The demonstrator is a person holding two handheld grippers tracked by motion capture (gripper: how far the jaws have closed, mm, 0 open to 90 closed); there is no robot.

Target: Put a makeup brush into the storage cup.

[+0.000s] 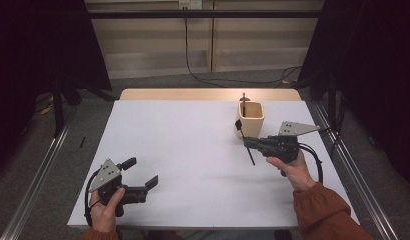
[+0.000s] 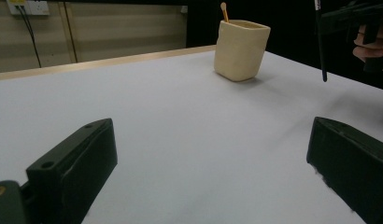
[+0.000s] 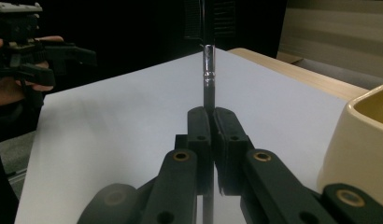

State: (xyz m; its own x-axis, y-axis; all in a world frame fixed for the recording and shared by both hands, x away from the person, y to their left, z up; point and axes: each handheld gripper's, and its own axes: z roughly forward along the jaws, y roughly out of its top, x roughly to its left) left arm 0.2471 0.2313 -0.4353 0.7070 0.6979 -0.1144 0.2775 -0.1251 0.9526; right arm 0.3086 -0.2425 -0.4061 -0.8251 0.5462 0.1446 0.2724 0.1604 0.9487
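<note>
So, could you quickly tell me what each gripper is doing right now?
Left gripper: tongs open, holding nothing.
Right gripper: shut on a thin black brush.

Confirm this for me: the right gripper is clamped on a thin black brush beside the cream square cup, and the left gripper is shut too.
Not quite. The right gripper is indeed clamped on the thin black brush beside the cream square cup, but the left gripper is open: the left gripper view shows its two black jaws standing wide apart over the white table, holding nothing.
</note>
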